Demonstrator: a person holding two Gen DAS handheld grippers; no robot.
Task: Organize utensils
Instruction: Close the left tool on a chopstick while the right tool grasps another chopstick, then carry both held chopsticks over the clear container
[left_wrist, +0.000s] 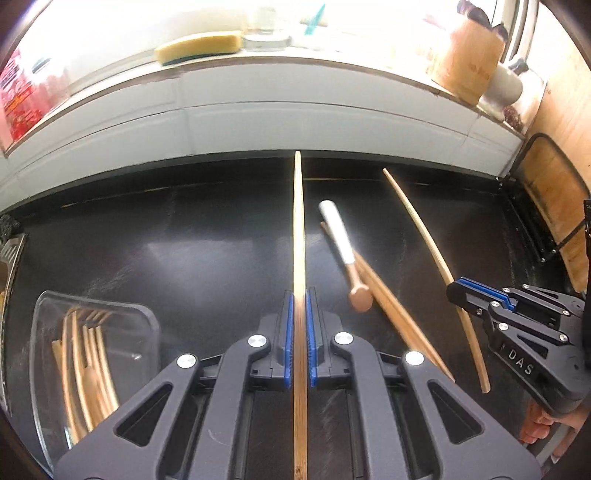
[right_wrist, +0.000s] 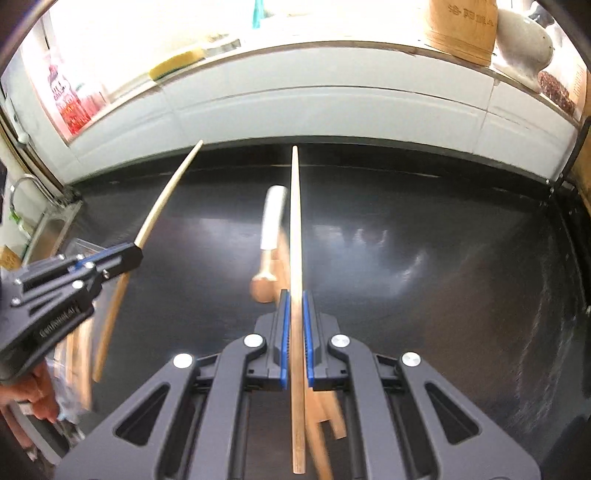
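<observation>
a: which way do the chopsticks point?
b: each gripper holds one lengthwise. the left gripper (left_wrist: 300, 314) has a chopstick (left_wrist: 298, 229) running straight ahead along its fingers, thin tip toward the white tiled wall (left_wrist: 295, 110). the right gripper (right_wrist: 294, 317) has its own chopstick (right_wrist: 295, 229) lined up the same way.
a: and the jaws?
b: both pairs are pressed together, blue pads pinching the wood on either side, above the black counter (left_wrist: 184, 240).
a: what else lies around?
b: a small spoon (left_wrist: 345, 254) with a white handle and a wooden bowl lies on the counter between the two, across a loose pair of chopsticks (left_wrist: 384, 299). a clear tray (left_wrist: 92, 365) at the left already has wooden utensils in it. a yellow sponge (left_wrist: 199, 48) sits on the ledge above. nothing blocks either held stick.
</observation>
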